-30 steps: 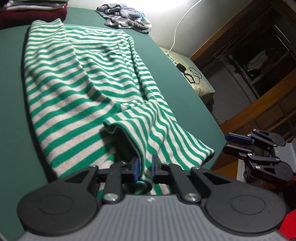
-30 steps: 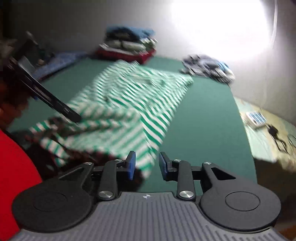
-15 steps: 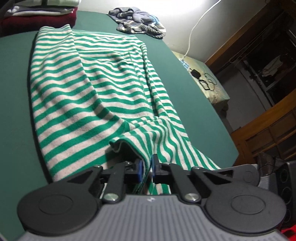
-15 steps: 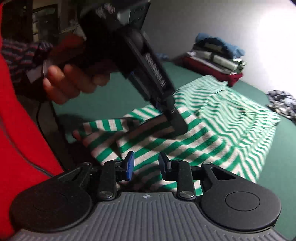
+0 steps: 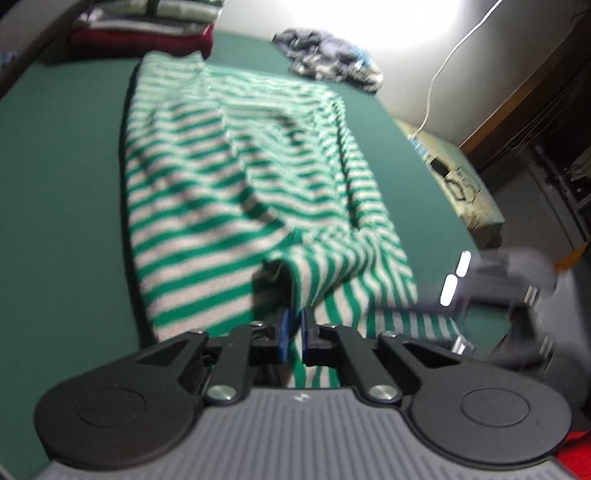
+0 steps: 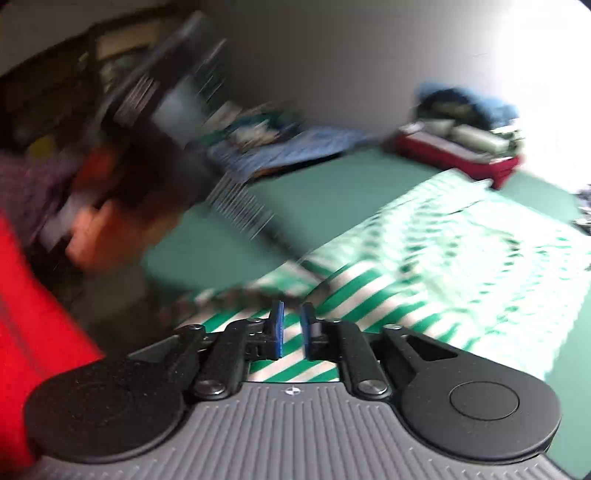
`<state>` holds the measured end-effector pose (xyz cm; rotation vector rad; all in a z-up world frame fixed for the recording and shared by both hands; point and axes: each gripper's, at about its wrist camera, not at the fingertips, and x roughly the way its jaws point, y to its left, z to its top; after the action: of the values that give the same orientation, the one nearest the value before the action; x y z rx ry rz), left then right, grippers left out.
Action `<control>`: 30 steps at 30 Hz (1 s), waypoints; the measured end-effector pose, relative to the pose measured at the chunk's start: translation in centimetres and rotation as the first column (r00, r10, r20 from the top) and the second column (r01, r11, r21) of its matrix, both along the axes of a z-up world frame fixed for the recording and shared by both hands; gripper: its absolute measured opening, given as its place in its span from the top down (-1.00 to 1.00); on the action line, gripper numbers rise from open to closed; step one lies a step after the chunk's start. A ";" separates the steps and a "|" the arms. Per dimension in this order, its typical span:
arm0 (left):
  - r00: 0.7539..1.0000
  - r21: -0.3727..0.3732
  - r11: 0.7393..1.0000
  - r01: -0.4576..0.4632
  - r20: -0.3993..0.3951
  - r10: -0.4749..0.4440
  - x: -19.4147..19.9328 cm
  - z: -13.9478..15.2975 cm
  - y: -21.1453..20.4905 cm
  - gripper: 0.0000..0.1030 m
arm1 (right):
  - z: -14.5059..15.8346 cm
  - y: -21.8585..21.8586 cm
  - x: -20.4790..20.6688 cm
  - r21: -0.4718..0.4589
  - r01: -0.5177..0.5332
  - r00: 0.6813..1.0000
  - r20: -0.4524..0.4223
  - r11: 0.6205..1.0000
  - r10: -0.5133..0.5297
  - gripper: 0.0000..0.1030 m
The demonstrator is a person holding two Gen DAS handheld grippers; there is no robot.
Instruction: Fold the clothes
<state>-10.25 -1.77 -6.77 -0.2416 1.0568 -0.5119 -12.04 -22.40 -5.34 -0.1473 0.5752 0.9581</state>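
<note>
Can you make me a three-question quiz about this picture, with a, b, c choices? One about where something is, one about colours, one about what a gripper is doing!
1. Where is the folded pile of clothes?
a) far end of the green table
b) on the floor
c) on top of the striped garment

2. What colours are the garment's stripes?
a) red and blue
b) green and white
c) black and yellow

3. What is the left gripper doing?
a) standing wide open
b) pinching the striped cloth
c) holding a cable

Answers: 1 a, the pile sits beyond the garment's far edge. 2 b, green and white bands cover it. 3 b, cloth passes between its closed blue pads.
</note>
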 end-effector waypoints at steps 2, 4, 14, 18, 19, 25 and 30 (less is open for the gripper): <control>1.000 0.004 1.000 -0.008 0.013 0.008 -1.0 -0.2 -0.3 0.97 | 0.4 -0.6 1.6 0.024 0.076 0.997 0.020 0.997 -0.076 0.31; 0.999 0.028 1.000 -0.010 0.040 0.009 -2.0 0.0 -0.6 0.51 | 0.4 -0.1 3.3 0.002 0.080 0.996 0.027 0.997 -0.080 0.23; 0.999 0.059 0.998 -0.026 0.035 0.024 -4.5 0.1 -1.3 0.08 | -3.5 4.6 8.4 -0.137 -0.131 0.987 -0.110 0.982 0.116 0.57; 0.998 0.077 0.995 -0.069 0.008 0.069 -5.0 -1.7 -2.3 0.22 | -3.9 3.7 8.9 -0.106 -0.157 0.976 -0.170 0.982 0.138 0.62; 0.997 0.079 0.994 -0.081 0.011 0.080 -5.1 -1.7 -2.4 0.30 | -3.9 3.5 9.0 -0.104 -0.163 0.973 -0.179 0.981 0.143 0.73; 0.994 0.045 0.993 -0.113 -0.001 0.113 -5.9 -0.7 -1.5 0.97 | -1.5 2.1 8.7 -0.012 -0.170 0.978 -0.127 0.985 0.167 0.90; 0.993 0.091 0.989 -0.118 -0.006 0.119 -7.4 0.2 -2.0 0.98 | -0.4 2.7 10.4 0.094 -0.175 0.974 -0.132 0.980 0.186 0.90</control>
<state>-17.64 -3.72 -6.60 -0.2262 1.0666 -0.3555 -1.60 -19.67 -5.78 -0.0598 0.6590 1.1741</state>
